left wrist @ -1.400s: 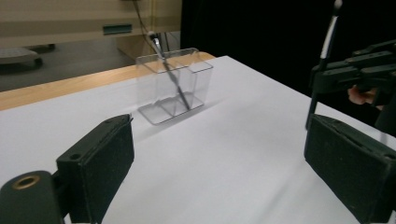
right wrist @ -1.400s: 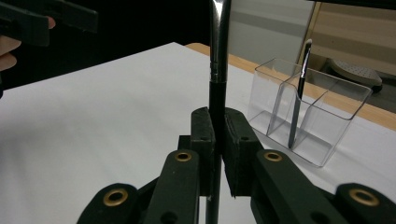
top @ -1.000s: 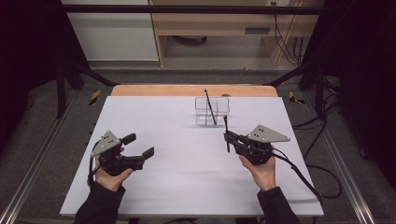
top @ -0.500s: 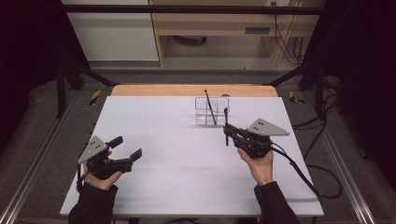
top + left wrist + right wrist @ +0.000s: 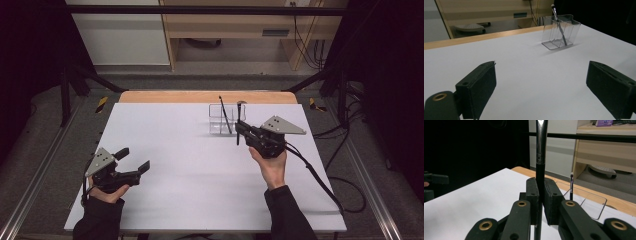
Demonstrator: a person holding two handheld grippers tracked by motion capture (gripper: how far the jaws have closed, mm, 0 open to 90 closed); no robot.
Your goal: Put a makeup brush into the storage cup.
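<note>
The right tool (image 5: pixel 541 195) clamped a slim black, metal-ferruled brush (image 5: pixel 540 152); the left tool (image 5: pixel 544 82) gaped above the smooth white bench (image 5: pixel 190 150) beside a clear plastic holder (image 5: pixel 220 120).

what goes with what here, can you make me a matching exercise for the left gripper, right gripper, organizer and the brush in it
Column one:
1. left gripper
2. right gripper
3. organizer
4. brush in the organizer

Column two:
a. clear plastic, standing near the table's far edge
b. leaning at a slant
c. jaws wide apart, nothing between them
d. clamped on an upright brush

Pairs: 1-c, 2-d, 3-a, 4-b
</note>
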